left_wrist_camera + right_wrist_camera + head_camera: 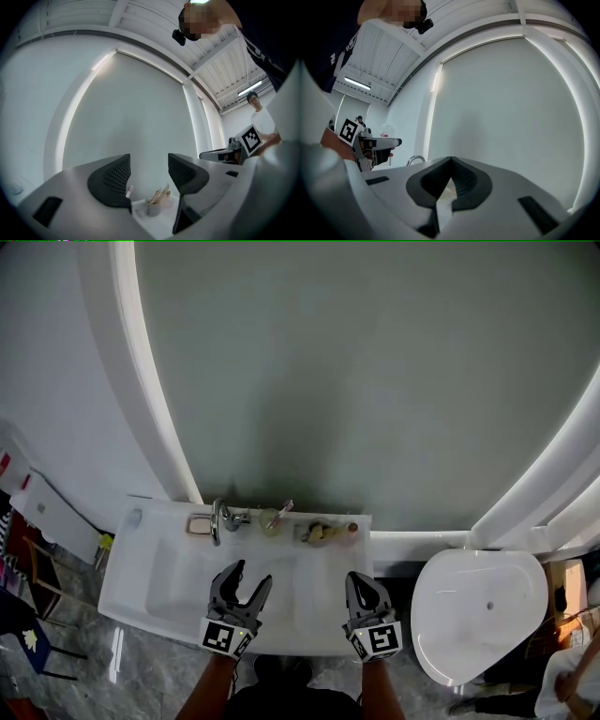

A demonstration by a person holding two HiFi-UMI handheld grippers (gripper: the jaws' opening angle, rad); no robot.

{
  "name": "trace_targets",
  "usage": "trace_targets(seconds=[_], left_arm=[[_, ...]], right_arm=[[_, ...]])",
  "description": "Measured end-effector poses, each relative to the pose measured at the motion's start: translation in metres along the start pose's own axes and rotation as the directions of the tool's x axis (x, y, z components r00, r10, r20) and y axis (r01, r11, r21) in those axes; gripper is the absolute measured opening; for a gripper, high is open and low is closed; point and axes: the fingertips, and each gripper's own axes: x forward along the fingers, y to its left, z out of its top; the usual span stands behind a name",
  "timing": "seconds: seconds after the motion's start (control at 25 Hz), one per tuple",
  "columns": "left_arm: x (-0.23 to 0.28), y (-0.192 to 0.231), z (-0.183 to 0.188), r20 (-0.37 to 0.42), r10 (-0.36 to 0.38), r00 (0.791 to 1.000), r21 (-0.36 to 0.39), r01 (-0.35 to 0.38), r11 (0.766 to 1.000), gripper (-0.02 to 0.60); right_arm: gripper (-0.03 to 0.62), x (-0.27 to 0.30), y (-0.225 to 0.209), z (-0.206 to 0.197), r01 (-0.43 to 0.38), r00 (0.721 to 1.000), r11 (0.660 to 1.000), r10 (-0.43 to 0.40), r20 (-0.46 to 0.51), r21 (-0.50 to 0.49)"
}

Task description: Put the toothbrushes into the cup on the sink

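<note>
White rectangular sink: basin open, both grippers over its front half. Chrome tap on back ledge. Left gripper jaws wide apart, empty. Clear cup right of tap, pink-tipped toothbrush in it. Right gripper jaws closed, empty. Only left gripper view shows small pale cup of tan sticks.

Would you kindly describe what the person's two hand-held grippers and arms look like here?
The left hand-held gripper and the right hand-held gripper both have pale grey bodies and dark, ribbed jaws. Each carries a white cube with black square markers. No cables show. The forearms are unsleeved, and the person wears a dark top.
</note>
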Motion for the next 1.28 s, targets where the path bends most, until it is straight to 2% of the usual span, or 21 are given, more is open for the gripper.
trace_targets(seconds=[0.16, 0.36, 0.48, 1.0, 1.28], left_arm=[[-0.002, -0.007, 0.004, 0.005, -0.010, 1.000, 0.018, 0.010, 1.000, 0.233], [-0.006, -0.007, 0.007, 0.013, 0.003, 1.000, 0.012, -0.003, 1.000, 0.093], [-0.010, -0.006, 0.005, 0.007, 0.012, 1.000, 0.010, -0.012, 1.000, 0.049], [-0.014, -0.007, 0.006, -0.005, 0.018, 1.000, 0.003, -0.018, 1.000, 0.026], [-0.020, -0.008, 0.008, -0.004, 0.012, 1.000, -0.006, -0.012, 1.000, 0.026]], right_arm=[[0.028, -0.003, 0.000, 0.002, 0.003, 1.000, 1.000, -0.003, 0.003, 0.001], [0.028, -0.006, 0.002, 0.006, 0.007, 1.000, 1.000, -0.007, 0.003, 0.001], [0.027, -0.007, 0.004, 0.006, 0.005, 1.000, 1.000, -0.005, 0.002, -0.002], [0.028, -0.008, 0.010, 0.006, 0.020, 1.000, 0.999, -0.020, 0.011, 0.029], [0.028, -0.010, 0.018, 0.004, 0.019, 1.000, 1.000, -0.019, 0.003, 0.008]])
